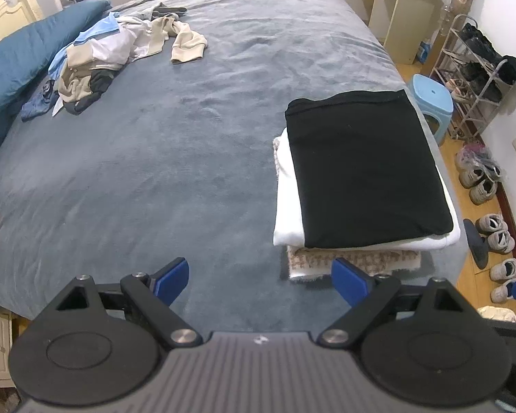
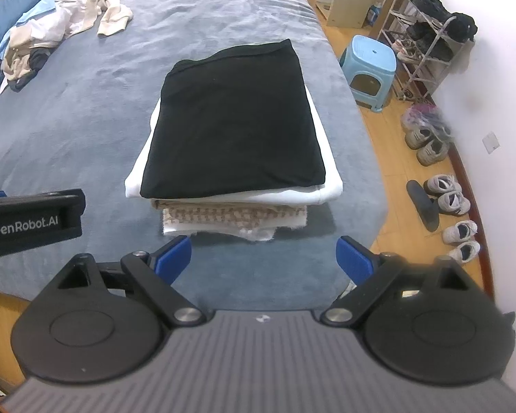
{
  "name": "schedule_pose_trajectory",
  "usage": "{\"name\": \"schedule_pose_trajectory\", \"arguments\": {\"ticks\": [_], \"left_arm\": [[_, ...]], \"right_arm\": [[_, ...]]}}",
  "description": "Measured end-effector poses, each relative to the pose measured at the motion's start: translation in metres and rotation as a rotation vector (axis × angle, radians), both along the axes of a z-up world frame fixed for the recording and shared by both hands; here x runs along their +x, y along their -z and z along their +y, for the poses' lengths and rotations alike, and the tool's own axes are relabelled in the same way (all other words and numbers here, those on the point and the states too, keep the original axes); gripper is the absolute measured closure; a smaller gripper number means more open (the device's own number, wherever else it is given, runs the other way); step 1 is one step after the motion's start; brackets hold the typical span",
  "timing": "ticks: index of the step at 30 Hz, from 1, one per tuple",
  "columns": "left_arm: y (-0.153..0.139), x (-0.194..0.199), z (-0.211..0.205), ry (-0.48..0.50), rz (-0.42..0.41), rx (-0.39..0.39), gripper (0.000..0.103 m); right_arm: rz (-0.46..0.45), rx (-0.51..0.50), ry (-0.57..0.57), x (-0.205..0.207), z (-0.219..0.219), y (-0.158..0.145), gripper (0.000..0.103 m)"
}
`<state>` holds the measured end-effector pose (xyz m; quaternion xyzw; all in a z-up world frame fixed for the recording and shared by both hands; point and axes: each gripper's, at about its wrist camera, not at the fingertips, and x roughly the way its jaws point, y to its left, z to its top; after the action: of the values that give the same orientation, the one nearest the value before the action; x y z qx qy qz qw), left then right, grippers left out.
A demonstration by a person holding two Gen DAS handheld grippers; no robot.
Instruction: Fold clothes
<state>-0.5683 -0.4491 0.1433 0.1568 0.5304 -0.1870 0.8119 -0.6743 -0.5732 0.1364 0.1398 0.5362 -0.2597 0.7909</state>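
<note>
A stack of folded clothes sits at the bed's near right corner: a black garment [image 1: 364, 168] [image 2: 234, 120] on top, a white one [image 1: 285, 206] [image 2: 326, 189] under it, and a checked beige one [image 1: 354, 261] [image 2: 230, 215] at the bottom. A heap of unfolded clothes [image 1: 117, 51] [image 2: 51, 31] lies at the far left of the bed. My left gripper [image 1: 261, 280] is open and empty over the bare bed, left of the stack. My right gripper [image 2: 263, 258] is open and empty just in front of the stack. The left gripper's body [image 2: 31, 222] shows in the right wrist view.
The grey-blue bed cover [image 1: 189, 137] [image 2: 68, 130] spans both views. A blue quilt [image 1: 27, 55] lies at the far left. Right of the bed stand a light blue stool [image 1: 433, 99] [image 2: 369, 69], a shoe rack [image 1: 474, 69] [image 2: 426, 38], a desk [image 1: 402, 3] and shoes [image 2: 447, 196] on the floor.
</note>
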Motion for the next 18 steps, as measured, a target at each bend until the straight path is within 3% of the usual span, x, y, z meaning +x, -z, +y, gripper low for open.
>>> {"name": "schedule_pose_trajectory", "arguments": {"ticks": [18], "left_arm": [[-0.0019, -0.0033, 0.0004, -0.012, -0.004, 0.003, 0.012]], "right_arm": [[-0.003, -0.005, 0.000, -0.0036, -0.0043, -0.0010, 0.011]]}}
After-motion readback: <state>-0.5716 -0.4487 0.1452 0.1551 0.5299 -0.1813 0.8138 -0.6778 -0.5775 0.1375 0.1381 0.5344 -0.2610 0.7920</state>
